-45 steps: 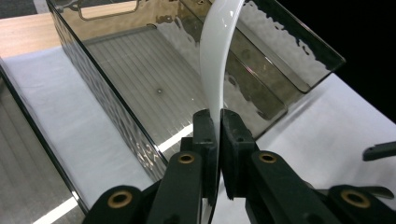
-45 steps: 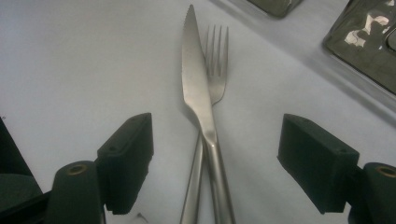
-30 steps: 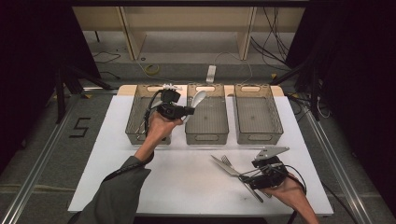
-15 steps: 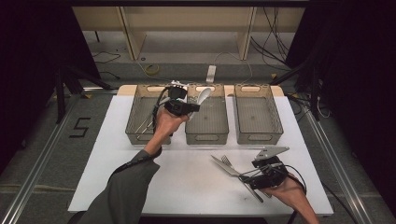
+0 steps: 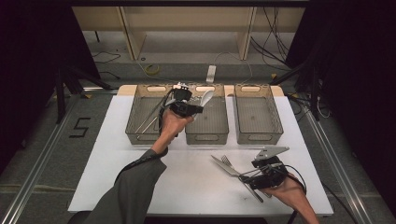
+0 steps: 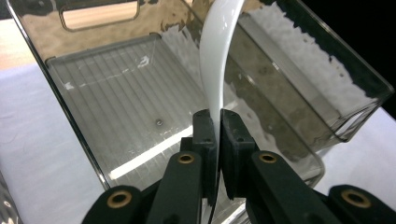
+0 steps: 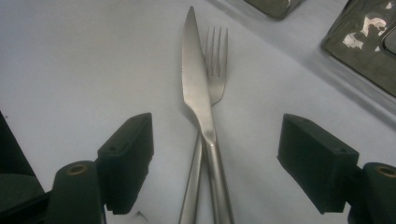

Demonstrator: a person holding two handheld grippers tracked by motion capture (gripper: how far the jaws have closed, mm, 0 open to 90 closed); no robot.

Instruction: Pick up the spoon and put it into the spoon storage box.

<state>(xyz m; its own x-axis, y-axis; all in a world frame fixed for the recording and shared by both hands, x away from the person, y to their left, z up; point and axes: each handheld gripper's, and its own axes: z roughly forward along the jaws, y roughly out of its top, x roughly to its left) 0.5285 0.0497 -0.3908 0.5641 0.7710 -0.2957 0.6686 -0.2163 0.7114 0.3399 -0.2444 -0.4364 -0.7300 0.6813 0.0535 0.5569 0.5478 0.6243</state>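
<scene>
High view: the left gripper (image 5: 198, 110) hangs over the middle bin (image 5: 207, 136) of 3 with a white spoon (image 5: 206, 98), probably to drop it there; the left bin (image 5: 135, 130) already holds slim utensils. The right gripper (image 5: 245, 178) rests by a knife (image 5: 223, 166) and fork (image 5: 228, 161). A "5" (image 5: 80, 127) marks the floor.

Left gripper view: jaws clamp the spoon's handle (image 6: 215, 70), bowl end up, above the bin's ribbed floor (image 6: 126, 88).

Right gripper view: jaws stand apart around the crossed knife (image 7: 198, 93) and fork (image 7: 215, 60), likely next. No brands visible.
</scene>
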